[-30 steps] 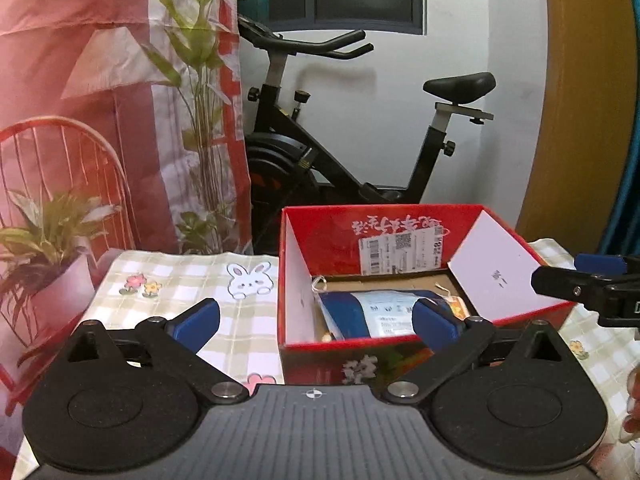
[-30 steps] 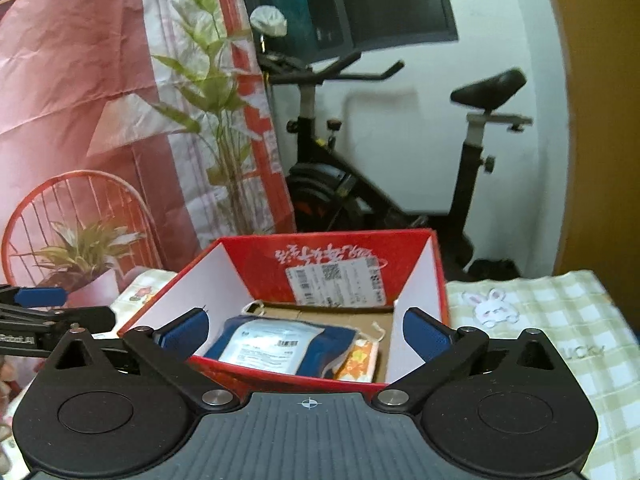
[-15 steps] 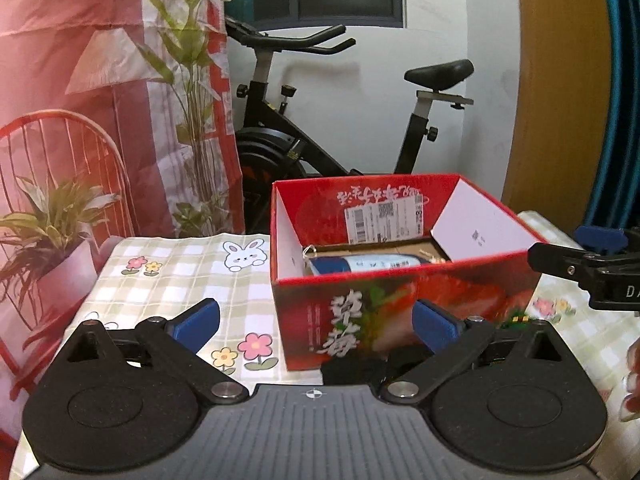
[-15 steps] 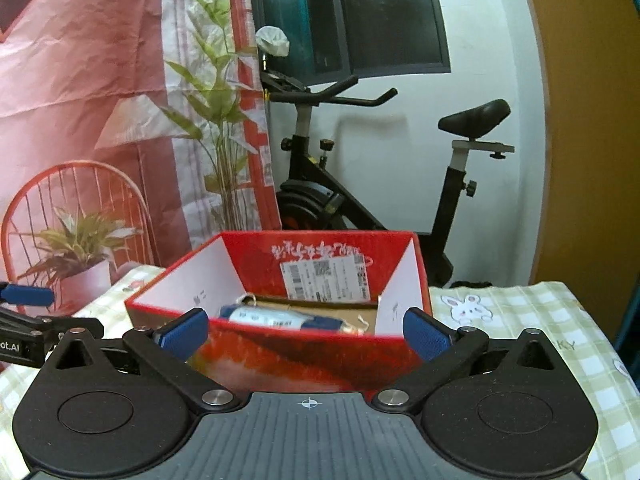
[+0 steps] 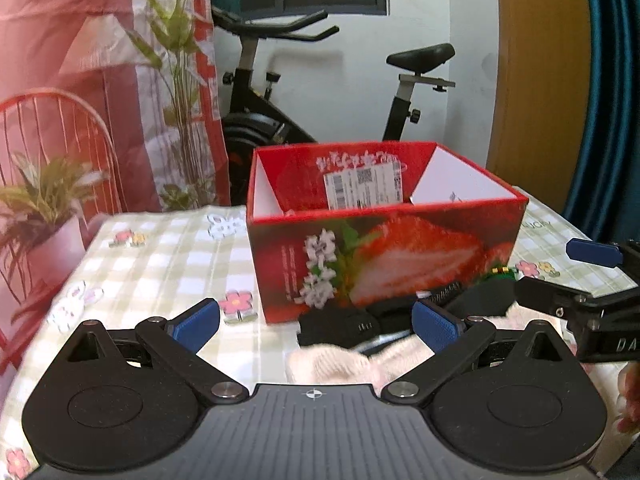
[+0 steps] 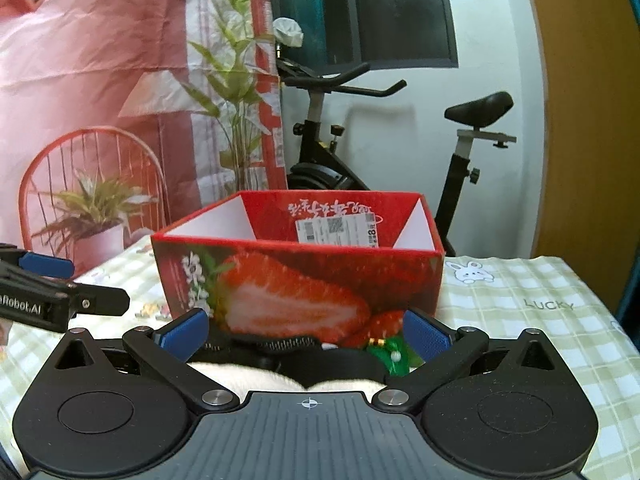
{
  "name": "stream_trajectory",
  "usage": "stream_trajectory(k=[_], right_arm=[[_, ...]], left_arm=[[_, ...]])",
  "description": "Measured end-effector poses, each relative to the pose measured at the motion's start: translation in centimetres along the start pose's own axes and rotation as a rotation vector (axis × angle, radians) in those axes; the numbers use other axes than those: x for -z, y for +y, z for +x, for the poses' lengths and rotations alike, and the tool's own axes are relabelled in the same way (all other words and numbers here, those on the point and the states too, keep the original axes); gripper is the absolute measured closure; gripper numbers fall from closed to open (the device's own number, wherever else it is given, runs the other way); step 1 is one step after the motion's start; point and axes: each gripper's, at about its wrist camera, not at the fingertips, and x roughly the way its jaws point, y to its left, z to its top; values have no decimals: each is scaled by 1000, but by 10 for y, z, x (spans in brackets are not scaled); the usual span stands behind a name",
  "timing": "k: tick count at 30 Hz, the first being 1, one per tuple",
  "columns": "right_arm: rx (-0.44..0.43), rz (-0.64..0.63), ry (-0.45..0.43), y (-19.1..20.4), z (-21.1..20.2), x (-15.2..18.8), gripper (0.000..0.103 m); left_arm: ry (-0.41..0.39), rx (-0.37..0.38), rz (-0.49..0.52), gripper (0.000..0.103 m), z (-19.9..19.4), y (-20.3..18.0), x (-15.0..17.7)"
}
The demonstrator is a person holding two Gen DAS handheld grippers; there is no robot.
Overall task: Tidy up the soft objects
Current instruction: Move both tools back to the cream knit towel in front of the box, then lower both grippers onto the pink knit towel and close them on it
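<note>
A red strawberry-print box [image 5: 384, 264] [image 6: 296, 284] stands open on the checked tablecloth; from this low angle its contents are hidden. In front of it lie soft items: a cream knitted piece [image 5: 340, 362] [image 6: 248, 378], black fabric with a strap [image 5: 348, 324] [image 6: 320, 354] and a small green piece [image 6: 394, 354]. My left gripper [image 5: 316, 322] is open, low over the cream and black items. My right gripper [image 6: 306, 334] is open too, its fingers on either side of the black fabric. Each gripper shows at the edge of the other's view.
The checked tablecloth [image 5: 160, 264] with flowers and rabbits covers the table. An exercise bike [image 6: 328, 160] stands behind against the white wall. A printed red curtain with plants [image 5: 80, 100] hangs on the left. A wooden door [image 6: 580, 120] is on the right.
Both grippers have drawn back and dropped lower, so the box's inside is no longer visible and the soft items in front of it have come into view. Both stayed open.
</note>
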Motion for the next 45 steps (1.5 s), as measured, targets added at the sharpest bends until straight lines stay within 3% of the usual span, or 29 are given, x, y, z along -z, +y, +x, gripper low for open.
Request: stream_trajectory(k=[7,19,30,45], right_arm=[[10,-22,14,7,-5,16,0],[49,57,78,-7,-1,40,0],[54,31,111,-5,9,51,0],[59,45,130,-9,8,49,0]], left_arm=[[49,-7,-66,0,4,4,20],[69,-5,-169,0,6,21,40],[125,15,-215,0,21,29,52],[109,62,-212,0,19,26,53]])
